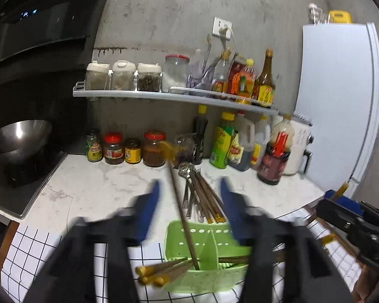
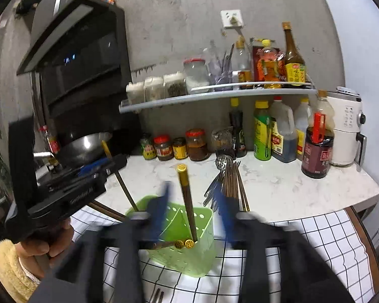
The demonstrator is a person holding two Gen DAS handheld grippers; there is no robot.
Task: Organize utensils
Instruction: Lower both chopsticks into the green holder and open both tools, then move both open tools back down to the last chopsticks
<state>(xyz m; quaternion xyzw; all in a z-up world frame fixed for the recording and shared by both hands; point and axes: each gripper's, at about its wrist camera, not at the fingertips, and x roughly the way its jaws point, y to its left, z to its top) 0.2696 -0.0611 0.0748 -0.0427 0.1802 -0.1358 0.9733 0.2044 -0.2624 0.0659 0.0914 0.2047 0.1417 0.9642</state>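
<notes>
A green perforated utensil caddy (image 1: pixel 222 275) (image 2: pixel 202 257) stands on the checked cloth and holds several brown chopsticks with gold ends (image 1: pixel 161 270) (image 2: pixel 185 192). One chopstick (image 1: pixel 179 202) leans up out of it. A pile of chopsticks, forks and a slotted spoon (image 1: pixel 202 194) (image 2: pixel 227 184) lies on the white counter behind. My left gripper (image 1: pixel 189 209) is open above the caddy, empty. My right gripper (image 2: pixel 195 207) is open over the caddy, its fingers either side of the upright chopstick. The left gripper also shows in the right wrist view (image 2: pixel 98 169), with a chopstick passing by its tips.
Sauce jars and bottles (image 1: pixel 151 149) line the wall under a shelf (image 1: pixel 174 97) of spice jars. A wok (image 1: pixel 20 136) sits on the stove at left. A dark jar (image 1: pixel 273 164), a white air fryer (image 2: pixel 346 126) and a fridge (image 1: pixel 341 88) stand at right.
</notes>
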